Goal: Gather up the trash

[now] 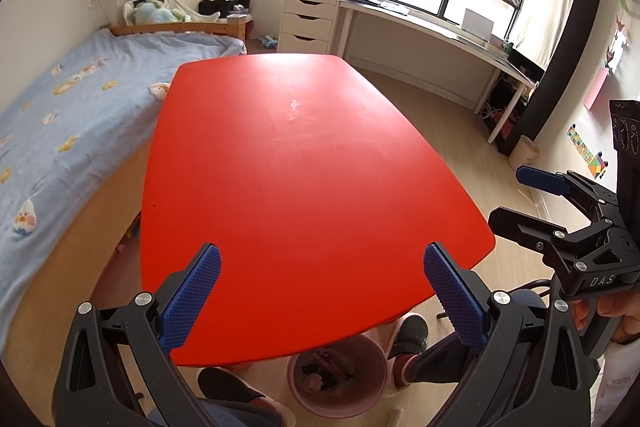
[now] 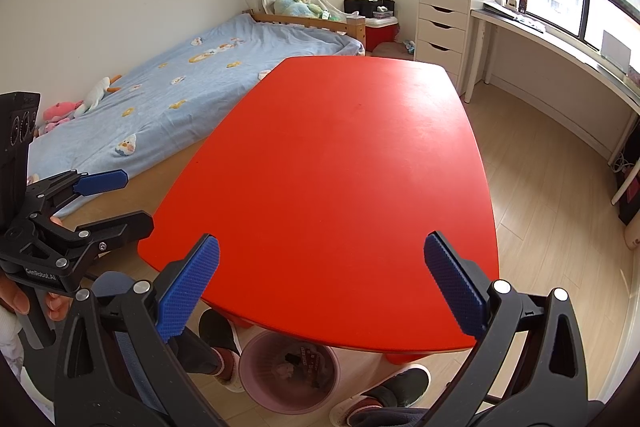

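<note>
Red table top [image 1: 304,163] lies bare beneath both grippers. Left gripper [image 1: 320,297] has its jaws spread wide, holding nothing; right gripper [image 2: 320,287] likewise spread and empty. Pink waste bin [image 1: 338,375] stands on the floor under the table's near edge, between the person's slippers [image 2: 384,393], with trash [image 1: 320,371] inside.

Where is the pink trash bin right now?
The round pink plastic trash bin sits on the wooden floor under the near edge of the red table, low in both wrist views, between the person's dark slippers.
</note>
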The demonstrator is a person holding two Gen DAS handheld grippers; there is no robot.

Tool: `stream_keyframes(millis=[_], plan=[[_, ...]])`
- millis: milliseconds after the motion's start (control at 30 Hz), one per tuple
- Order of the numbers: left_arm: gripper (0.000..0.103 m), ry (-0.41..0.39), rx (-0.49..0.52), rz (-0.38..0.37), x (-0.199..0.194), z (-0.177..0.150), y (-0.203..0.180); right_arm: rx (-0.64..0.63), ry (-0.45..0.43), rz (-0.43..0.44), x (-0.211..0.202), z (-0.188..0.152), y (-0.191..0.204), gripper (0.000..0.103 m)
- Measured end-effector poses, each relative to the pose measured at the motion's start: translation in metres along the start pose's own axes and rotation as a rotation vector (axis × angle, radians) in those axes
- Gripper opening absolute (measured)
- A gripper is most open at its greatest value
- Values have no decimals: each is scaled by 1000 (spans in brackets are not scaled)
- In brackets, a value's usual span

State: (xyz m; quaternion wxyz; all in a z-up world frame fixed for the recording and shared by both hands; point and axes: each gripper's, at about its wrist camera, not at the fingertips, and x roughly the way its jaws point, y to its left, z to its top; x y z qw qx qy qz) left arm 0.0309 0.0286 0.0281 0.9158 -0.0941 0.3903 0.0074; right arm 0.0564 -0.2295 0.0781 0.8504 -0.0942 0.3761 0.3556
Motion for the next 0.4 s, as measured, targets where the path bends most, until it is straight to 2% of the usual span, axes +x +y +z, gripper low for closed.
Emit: stream_keyframes(millis=[400], plan=[[97, -9, 9, 31, -1, 4, -1, 0, 2, -1, 0, 2, 0, 100]])
